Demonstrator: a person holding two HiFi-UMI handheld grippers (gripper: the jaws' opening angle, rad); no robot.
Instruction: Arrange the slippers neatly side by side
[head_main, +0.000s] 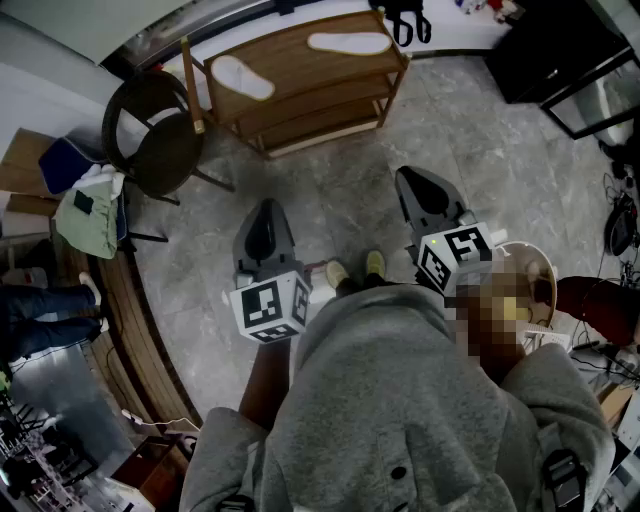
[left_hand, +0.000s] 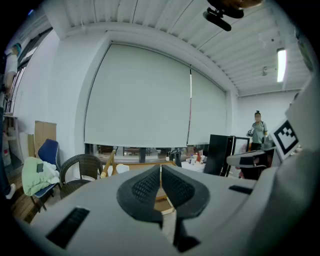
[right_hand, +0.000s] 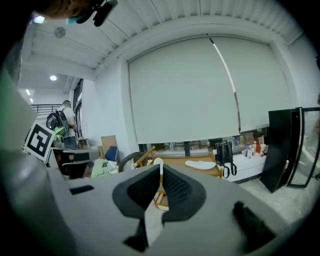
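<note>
Open floor (head_main: 340, 190) before wooden rack (head_main: 300, 65); wicker chair (head_main: 160, 150) close at its left end

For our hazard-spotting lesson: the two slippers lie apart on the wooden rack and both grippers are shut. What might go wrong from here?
1. With left gripper and right gripper shut, reaching in could push the right slipper off the rack.
2. The left slipper lies near the rack's end by the chair; a nudge may drop it.

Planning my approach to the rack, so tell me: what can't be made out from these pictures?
Head view: rack's lower shelves hidden under its top board.
Head view: slippers too small to tell sole from upper.
Right gripper view: one slipper mostly behind the shut jaws.
Left gripper view: left gripper's body covers most of the rack.
</note>
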